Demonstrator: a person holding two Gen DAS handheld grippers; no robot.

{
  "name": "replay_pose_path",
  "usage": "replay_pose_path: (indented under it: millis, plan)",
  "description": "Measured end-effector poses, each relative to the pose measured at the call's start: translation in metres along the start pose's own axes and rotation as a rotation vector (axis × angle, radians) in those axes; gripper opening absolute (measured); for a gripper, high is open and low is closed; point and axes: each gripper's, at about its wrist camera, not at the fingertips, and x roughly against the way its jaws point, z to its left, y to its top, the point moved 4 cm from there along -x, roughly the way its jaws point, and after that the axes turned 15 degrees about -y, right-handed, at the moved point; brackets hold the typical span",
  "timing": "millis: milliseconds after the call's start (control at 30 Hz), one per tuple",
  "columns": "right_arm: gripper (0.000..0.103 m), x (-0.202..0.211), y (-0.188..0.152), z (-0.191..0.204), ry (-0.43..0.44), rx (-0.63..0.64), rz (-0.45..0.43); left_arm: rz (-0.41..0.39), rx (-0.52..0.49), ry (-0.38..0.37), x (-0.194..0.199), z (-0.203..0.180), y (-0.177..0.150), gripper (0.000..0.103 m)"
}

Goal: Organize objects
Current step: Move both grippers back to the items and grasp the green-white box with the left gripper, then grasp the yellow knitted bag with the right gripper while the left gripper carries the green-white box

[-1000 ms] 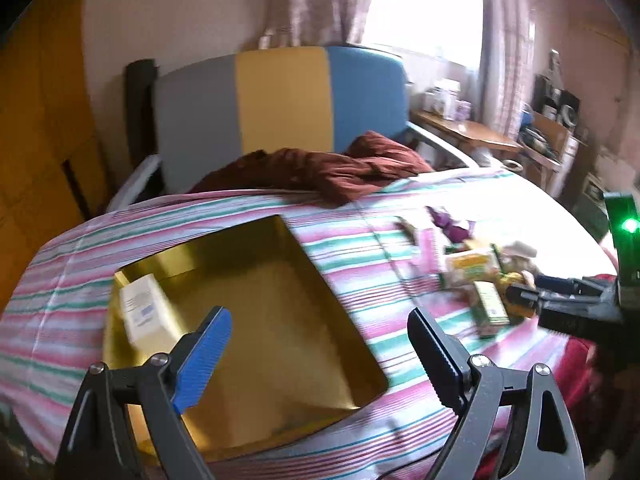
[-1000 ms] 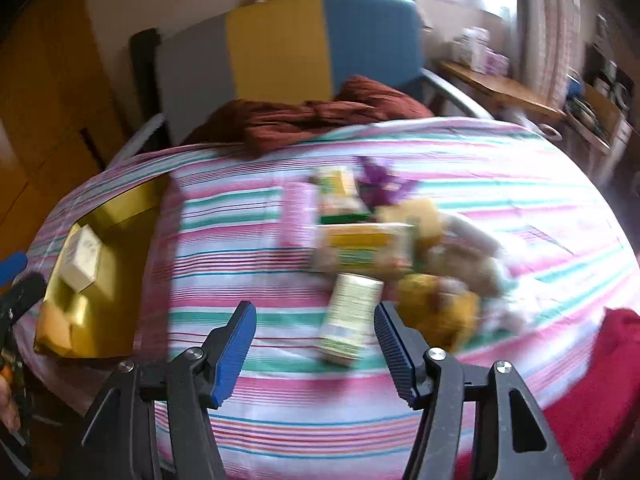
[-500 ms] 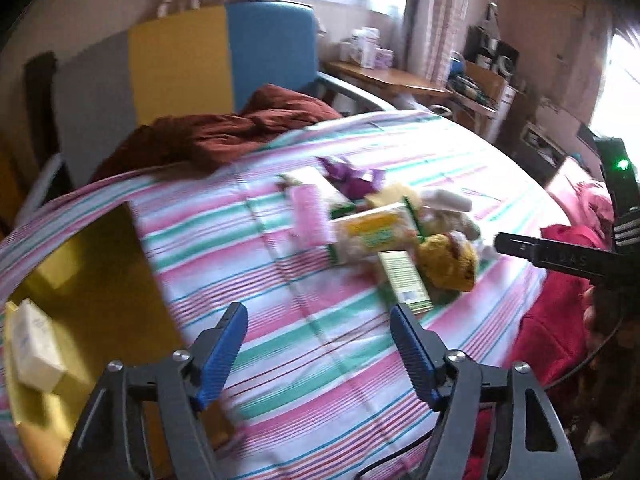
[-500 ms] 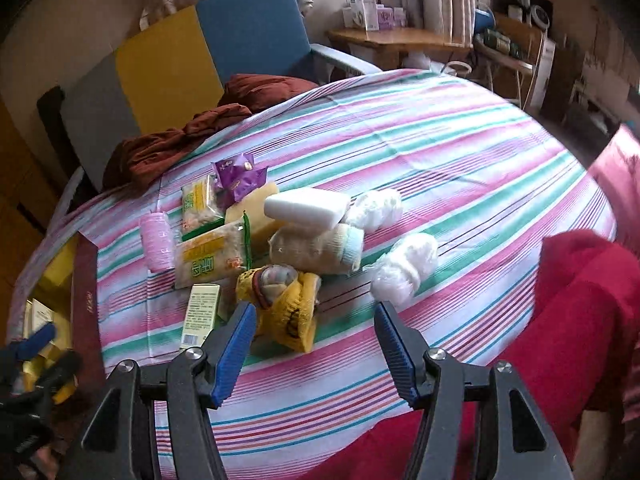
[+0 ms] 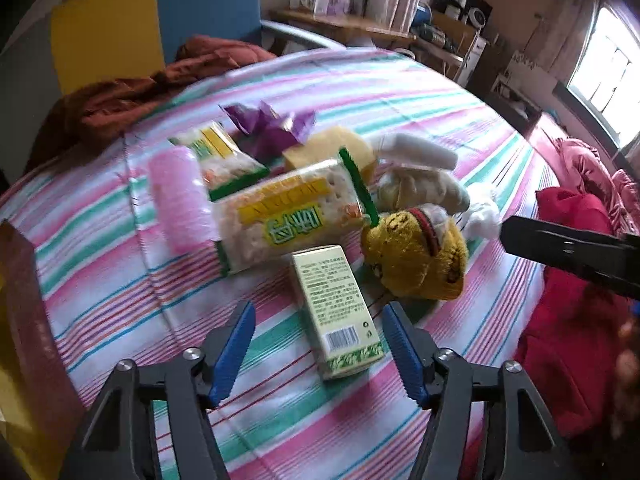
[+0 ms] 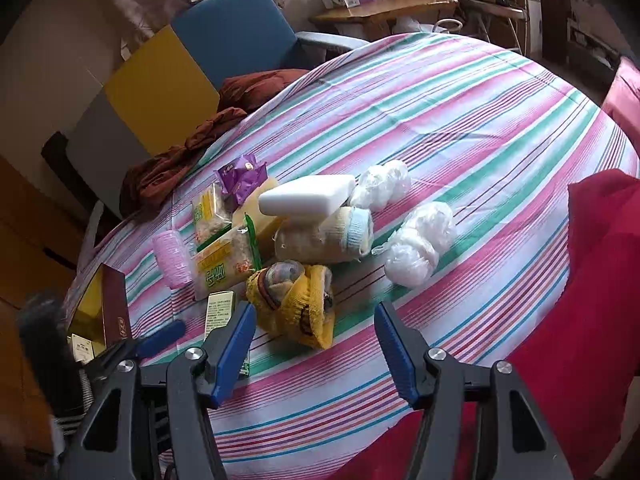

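A pile of small goods lies on the striped tablecloth. A green carton lies flat nearest my left gripper, which hovers over it; the jaws are closing, the carton lies between them and the pads do not touch it. Behind it lie a cracker pack, a pink roller and a yellow knitted bundle. My right gripper stands open just short of that yellow bundle, nothing held. The gold box sits at the table's left edge with a white packet in it.
A white block, a rolled sock and two plastic-wrapped white bundles lie further right. Red cloth covers the near right edge. A chair with a brown garment stands behind the table.
My left gripper swung right from over the gold box to the pile and sank toward the green carton, its jaws narrowing. The right gripper rolled and shifted right, then nearly held still.
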Motion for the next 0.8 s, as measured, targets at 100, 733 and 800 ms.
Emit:
replay_pose_path:
  millis: [100, 733, 800]
  plan:
    - [0.062, -0.002, 0.000, 0.002, 0.001, 0.010, 0.011, 0.028, 0.003, -0.018, -0.010, 0.003, -0.004, 0.032]
    - [0.076, -0.060, 0.009, 0.060, -0.241, 0.179, 0.107, -0.078, 0.102, 0.005, 0.041, 0.033, -0.073, 0.031]
    - [0.075, -0.074, 0.006, 0.055, -0.254, 0.172, 0.133, -0.088, 0.101, 0.005, 0.041, 0.033, -0.075, 0.031]
